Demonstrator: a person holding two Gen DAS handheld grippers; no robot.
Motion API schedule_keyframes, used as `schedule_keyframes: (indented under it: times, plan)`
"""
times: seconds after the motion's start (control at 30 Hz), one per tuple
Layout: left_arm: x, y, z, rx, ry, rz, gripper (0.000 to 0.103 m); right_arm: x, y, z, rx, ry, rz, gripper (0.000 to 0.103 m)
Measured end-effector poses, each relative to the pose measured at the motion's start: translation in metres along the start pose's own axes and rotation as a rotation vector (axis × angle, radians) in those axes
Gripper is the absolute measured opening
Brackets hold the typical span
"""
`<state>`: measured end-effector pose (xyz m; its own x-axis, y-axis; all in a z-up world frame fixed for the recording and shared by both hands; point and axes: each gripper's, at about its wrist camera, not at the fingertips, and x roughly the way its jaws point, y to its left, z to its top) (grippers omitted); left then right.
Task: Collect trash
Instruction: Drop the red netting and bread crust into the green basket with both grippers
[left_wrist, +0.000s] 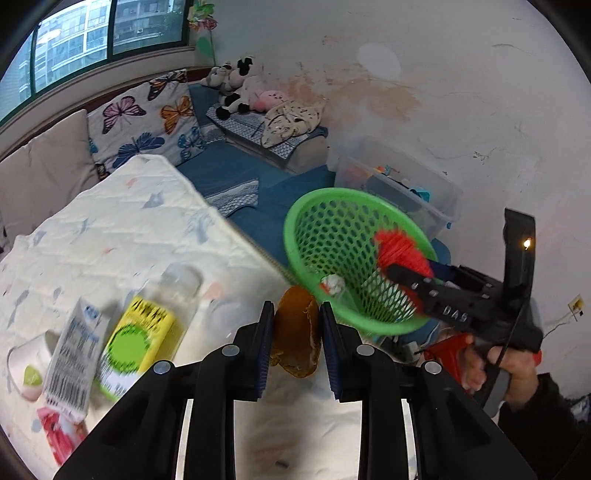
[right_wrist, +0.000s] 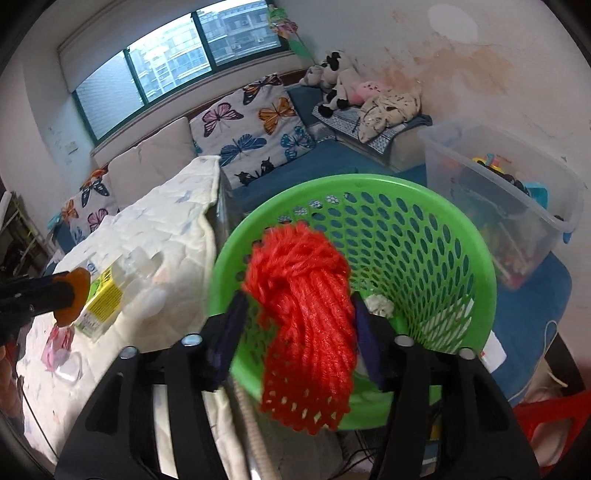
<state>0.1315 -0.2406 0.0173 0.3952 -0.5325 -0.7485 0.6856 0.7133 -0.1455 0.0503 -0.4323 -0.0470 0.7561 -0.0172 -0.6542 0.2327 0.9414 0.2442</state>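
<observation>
Here, from the left wrist: left claw (left_wrist: 296, 334) clamped on a brown curved peel (left_wrist: 295, 332), just beside the round green mesh plastic basket (left_wrist: 332, 236). From the right wrist: right claw (right_wrist: 299, 332) pinching red foam netting (right_wrist: 308, 332) over that basket's rim.

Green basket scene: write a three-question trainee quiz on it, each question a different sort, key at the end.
1. True or false: the right gripper holds the red mesh net over the green basket.
2. What does the left gripper grip? A) orange peel B) yellow carton C) paper cup
3. Fill in: a crumpled white ___ lies inside the basket.

Key: 1 true. 2 A, the orange peel. 3 wad, apparently paper.
</observation>
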Motion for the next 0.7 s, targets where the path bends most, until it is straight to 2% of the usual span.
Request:
schedule_keyframes:
  times: [0.37,0.7]
  plan:
    - [0.048,-0.038,0.032,0.045,0.044,-0.036,0.025,-0.015,-0.024,-0.008,0.012,-0.015,-0.035,0.067]
    - [0.099,-0.064,0.039,0.052,0.111,-0.067,0.025,-0.041,-0.038,-0.033,0.036,-0.025,-0.037,0.067]
